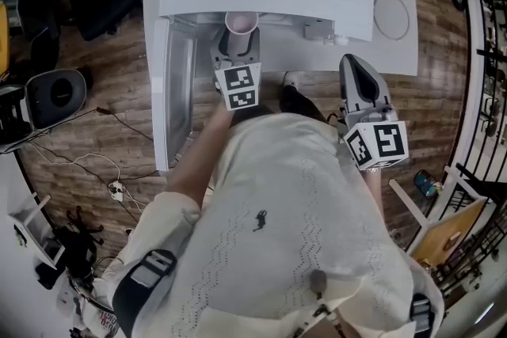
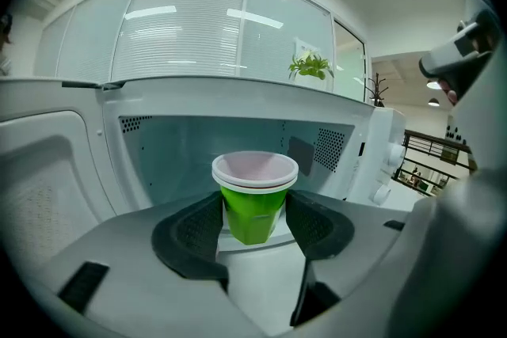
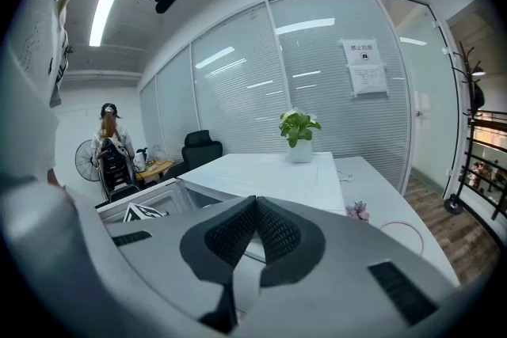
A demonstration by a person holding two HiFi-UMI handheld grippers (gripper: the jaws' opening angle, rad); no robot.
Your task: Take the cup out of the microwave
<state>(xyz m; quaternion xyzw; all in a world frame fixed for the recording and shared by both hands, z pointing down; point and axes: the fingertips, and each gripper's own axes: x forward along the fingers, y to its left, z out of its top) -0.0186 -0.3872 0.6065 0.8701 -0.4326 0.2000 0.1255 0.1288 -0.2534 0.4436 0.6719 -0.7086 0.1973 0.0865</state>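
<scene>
Left gripper view: the cup (image 2: 254,202), green with a pale rim, stands upright in the mouth of the microwave (image 2: 170,148), right between the jaws.
Left gripper jaws: the left gripper (image 2: 255,240) has closed to the width of the cup; both dark pads (image 2: 195,230) press on its green wall, below the rim.
Cup's axis: vertical, open end up, and the jaws meet it square from the front of the microwave.
Cup's place: at the front edge of the microwave's cavity, seen from the head view just under the front lip of its top. I cannot tell whether its base rests on the floor of the cavity or is clear of it.
Door: the door (image 1: 176,83) hangs wide open on the microwave's left side, so the way out toward the person is free.
Right gripper jaws: the right gripper (image 3: 252,227) has its pads pressed together on nothing.
Right gripper's place: out in front of the microwave's right corner, well apart from the cup.
Nearer arm: the left, by far.
Coming move, as I judge it: a straight pull back from the microwave, cup kept level.
</scene>
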